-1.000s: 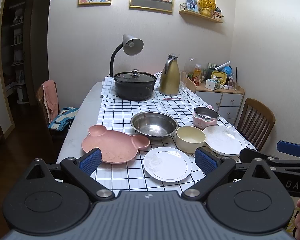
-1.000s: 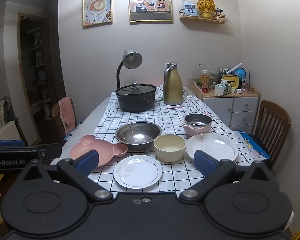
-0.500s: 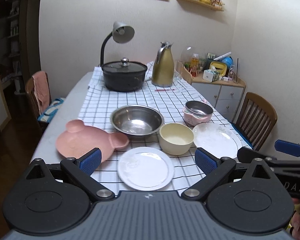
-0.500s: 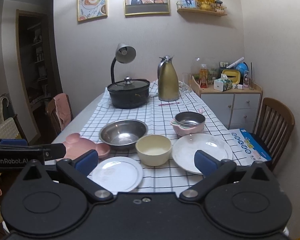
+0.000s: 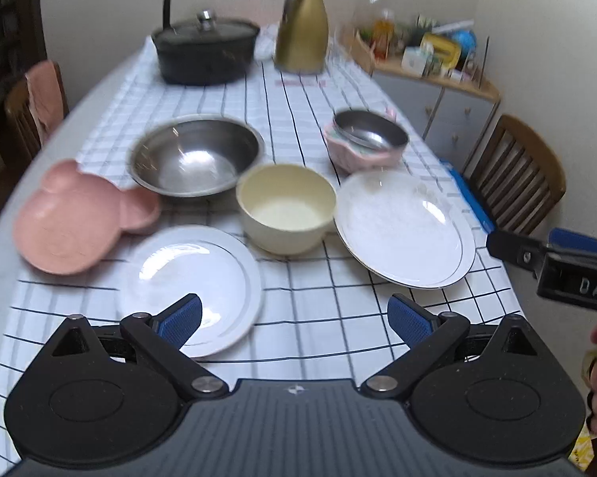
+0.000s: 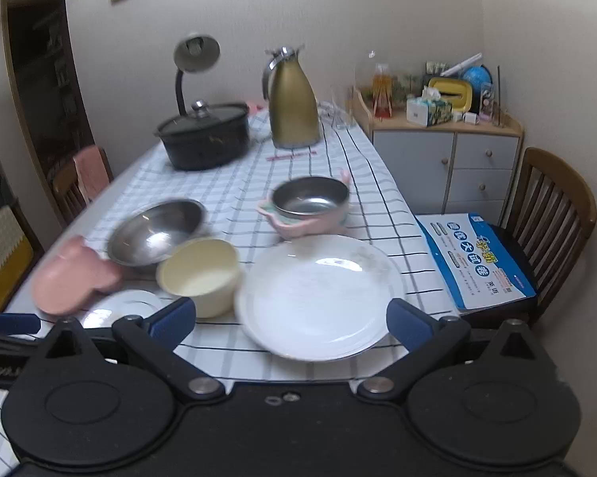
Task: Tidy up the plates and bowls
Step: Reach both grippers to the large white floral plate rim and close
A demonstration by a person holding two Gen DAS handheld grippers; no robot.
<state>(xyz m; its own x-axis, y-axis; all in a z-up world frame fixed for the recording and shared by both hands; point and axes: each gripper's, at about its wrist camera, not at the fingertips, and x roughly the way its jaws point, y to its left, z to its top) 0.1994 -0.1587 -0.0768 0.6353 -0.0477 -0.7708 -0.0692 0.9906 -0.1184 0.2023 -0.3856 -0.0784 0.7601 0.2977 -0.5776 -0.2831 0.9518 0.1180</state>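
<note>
On the checked tablecloth lie a small white plate (image 5: 191,278), a larger white plate (image 5: 402,226) (image 6: 318,298), a cream bowl (image 5: 286,206) (image 6: 199,270), a steel bowl (image 5: 195,159) (image 6: 155,230), a pink bear-shaped plate (image 5: 76,218) (image 6: 72,278) and a steel bowl nested in a pink bowl (image 5: 366,143) (image 6: 310,206). My left gripper (image 5: 294,316) is open just above the table's near edge, its left finger over the small white plate. My right gripper (image 6: 290,320) is open in front of the larger white plate. Neither holds anything.
A black lidded pot (image 5: 205,53), a gold thermos jug (image 5: 302,35) and a desk lamp (image 6: 195,59) stand at the table's far end. A cabinet (image 6: 445,159) and a wooden chair (image 6: 553,214) bearing a blue-white booklet (image 6: 473,258) are on the right. Another chair (image 5: 32,107) is on the left.
Both grippers have moved forward and down toward the table; the dishes now look larger and closer. The right gripper has shifted toward the larger white plate. Nothing on the table has moved.
</note>
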